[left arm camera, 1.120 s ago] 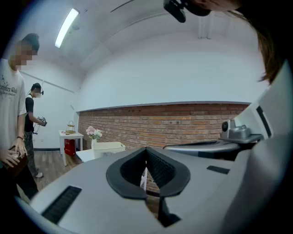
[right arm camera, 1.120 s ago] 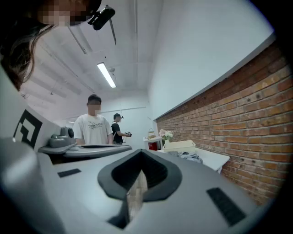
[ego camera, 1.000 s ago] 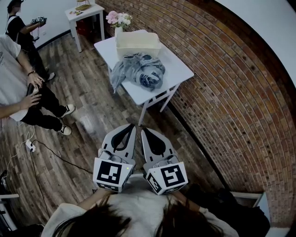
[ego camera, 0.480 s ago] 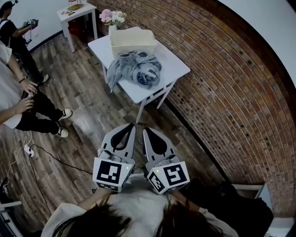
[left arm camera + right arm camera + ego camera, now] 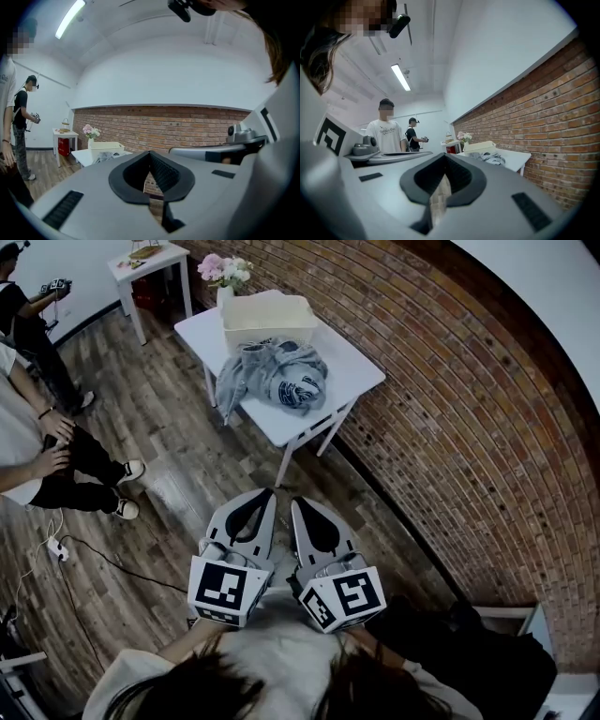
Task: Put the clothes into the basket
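A heap of grey clothes (image 5: 277, 376) lies on a white table (image 5: 356, 371) by the brick wall, one sleeve hanging over the left edge. A cream basket (image 5: 267, 317) stands behind it on the same table. Both grippers are held side by side low in the head view, well short of the table. My left gripper (image 5: 265, 495) and right gripper (image 5: 298, 504) are shut with nothing between their jaws. In the left gripper view the basket (image 5: 107, 147) and clothes (image 5: 105, 157) show far off. The right gripper view also shows the basket (image 5: 479, 146) and the clothes (image 5: 490, 158).
A vase of pink flowers (image 5: 223, 268) stands at the table's far corner. A small white side table (image 5: 145, 257) is further back. Two people (image 5: 28, 427) stand on the wood floor at left. A cable (image 5: 103, 554) lies on the floor. The brick wall (image 5: 450, 427) runs along the right.
The head view has shifted a little, so the table with clothes and basket sits higher and further left in frame. Both grippers stay shut, side by side.
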### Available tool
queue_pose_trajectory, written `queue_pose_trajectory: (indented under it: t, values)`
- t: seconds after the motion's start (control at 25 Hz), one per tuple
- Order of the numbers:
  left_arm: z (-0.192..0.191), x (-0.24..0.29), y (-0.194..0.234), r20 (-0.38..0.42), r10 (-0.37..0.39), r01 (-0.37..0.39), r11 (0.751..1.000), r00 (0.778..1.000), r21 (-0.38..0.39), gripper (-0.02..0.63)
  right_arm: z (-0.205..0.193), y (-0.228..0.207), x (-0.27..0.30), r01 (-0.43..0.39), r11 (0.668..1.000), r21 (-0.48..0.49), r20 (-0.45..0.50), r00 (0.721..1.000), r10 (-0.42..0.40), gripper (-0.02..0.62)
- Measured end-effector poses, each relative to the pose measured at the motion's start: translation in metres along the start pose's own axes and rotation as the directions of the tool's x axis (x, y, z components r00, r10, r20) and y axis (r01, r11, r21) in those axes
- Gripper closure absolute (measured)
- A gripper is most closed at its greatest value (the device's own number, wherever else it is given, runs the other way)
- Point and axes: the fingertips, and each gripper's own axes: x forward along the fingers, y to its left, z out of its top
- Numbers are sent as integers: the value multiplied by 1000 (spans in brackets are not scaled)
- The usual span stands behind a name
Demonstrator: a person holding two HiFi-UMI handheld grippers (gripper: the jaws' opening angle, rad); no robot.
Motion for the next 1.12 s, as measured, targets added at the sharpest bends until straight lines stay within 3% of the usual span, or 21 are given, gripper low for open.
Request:
queue_pose_trajectory:
  t: [0.48, 1.12]
  values:
    - [4, 57, 32, 18, 17, -17, 1000, 1000, 5, 598, 6, -39, 52, -11, 1000, -8, 21, 1000, 11, 589]
    - [5, 202, 114, -71, 82, -86, 994, 994, -64, 598, 20, -142, 189, -57, 998, 21, -66, 996, 59, 589]
